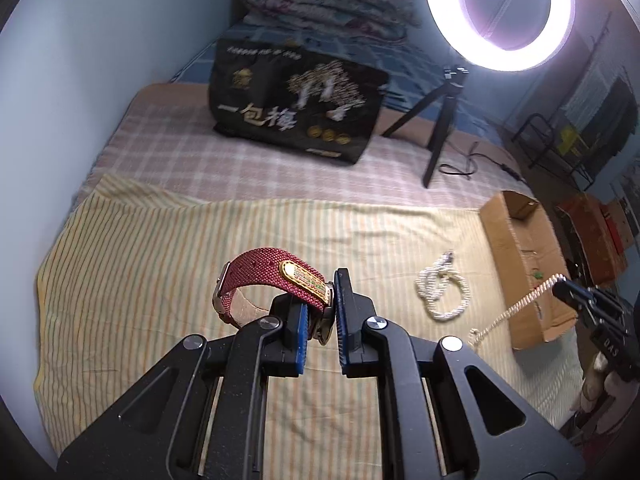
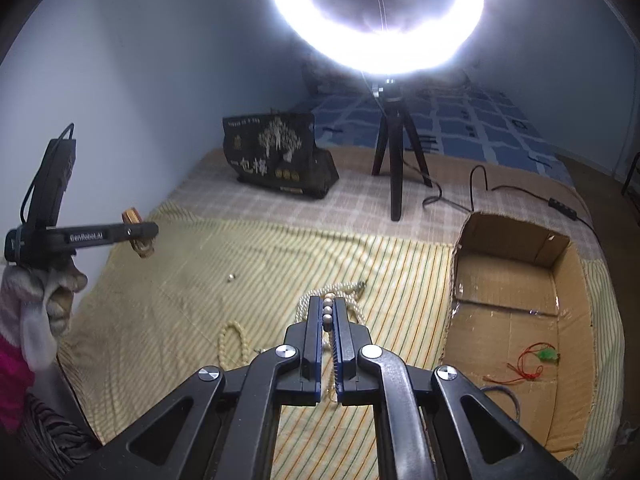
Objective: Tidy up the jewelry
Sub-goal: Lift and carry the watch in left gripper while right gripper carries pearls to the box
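Note:
My left gripper (image 1: 322,312) is shut on a red woven watch (image 1: 276,284) with a gold plate, held above the striped cloth; it also shows in the right wrist view (image 2: 138,236). My right gripper (image 2: 327,312) is shut on a string of cream beads (image 2: 327,312); in the left wrist view the bead string (image 1: 516,308) hangs from the right gripper (image 1: 560,288) down to the cloth. A coiled pearl necklace (image 1: 442,292) lies on the cloth between the grippers. An open cardboard box (image 2: 516,308) at the right holds a red cord with a green pendant (image 2: 536,360).
A black printed bag (image 1: 296,108) stands at the back. A ring light (image 1: 500,12) on a black tripod (image 1: 436,128) stands behind the cloth, its cable (image 2: 480,188) trailing right. A small metal piece (image 2: 231,278) lies on the cloth. A wall runs along the left.

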The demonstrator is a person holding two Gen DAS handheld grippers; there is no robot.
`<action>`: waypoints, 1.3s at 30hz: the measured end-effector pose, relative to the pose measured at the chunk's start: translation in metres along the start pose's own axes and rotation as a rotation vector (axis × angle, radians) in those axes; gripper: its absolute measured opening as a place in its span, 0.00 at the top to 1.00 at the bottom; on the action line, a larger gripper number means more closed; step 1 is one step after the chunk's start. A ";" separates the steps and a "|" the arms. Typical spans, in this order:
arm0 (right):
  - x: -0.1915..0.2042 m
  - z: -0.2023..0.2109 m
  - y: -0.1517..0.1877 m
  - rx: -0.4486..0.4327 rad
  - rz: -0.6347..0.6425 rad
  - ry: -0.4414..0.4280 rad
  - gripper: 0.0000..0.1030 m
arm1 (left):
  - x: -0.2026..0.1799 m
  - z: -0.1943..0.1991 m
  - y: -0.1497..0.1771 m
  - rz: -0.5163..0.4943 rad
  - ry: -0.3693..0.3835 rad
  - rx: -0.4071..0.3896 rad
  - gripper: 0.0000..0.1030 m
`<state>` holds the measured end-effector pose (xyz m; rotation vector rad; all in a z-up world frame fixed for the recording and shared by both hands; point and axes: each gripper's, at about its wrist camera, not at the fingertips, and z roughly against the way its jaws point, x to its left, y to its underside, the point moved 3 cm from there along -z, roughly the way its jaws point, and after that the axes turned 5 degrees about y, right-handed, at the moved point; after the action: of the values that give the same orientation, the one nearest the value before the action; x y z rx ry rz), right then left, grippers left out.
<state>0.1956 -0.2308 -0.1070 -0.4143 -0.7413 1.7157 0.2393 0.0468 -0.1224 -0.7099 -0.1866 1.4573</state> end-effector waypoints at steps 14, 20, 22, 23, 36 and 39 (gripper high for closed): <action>-0.030 0.048 -0.034 -0.158 -0.061 0.055 0.98 | -0.081 0.014 -0.003 -0.099 0.100 -0.038 0.91; -0.062 0.072 -0.041 -0.214 -0.108 0.106 0.98 | -0.117 0.009 -0.002 -0.137 0.139 -0.031 0.91; -0.074 0.080 -0.041 -0.230 -0.125 0.121 0.98 | -0.129 0.007 -0.002 -0.148 0.150 -0.030 0.91; -0.081 0.085 -0.041 -0.238 -0.135 0.132 0.98 | -0.136 0.005 -0.001 -0.153 0.157 -0.030 0.91; -0.135 0.103 -0.023 -0.226 -0.194 0.189 0.98 | -0.212 -0.024 0.003 -0.237 0.223 0.000 0.91; -0.143 0.103 -0.016 -0.209 -0.195 0.197 0.98 | -0.227 -0.033 0.002 -0.245 0.238 0.007 0.91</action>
<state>0.1819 -0.3917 -0.0359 -0.6251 -0.7923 1.3985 0.2233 -0.1784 -0.0816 -0.8185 -0.0809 1.1300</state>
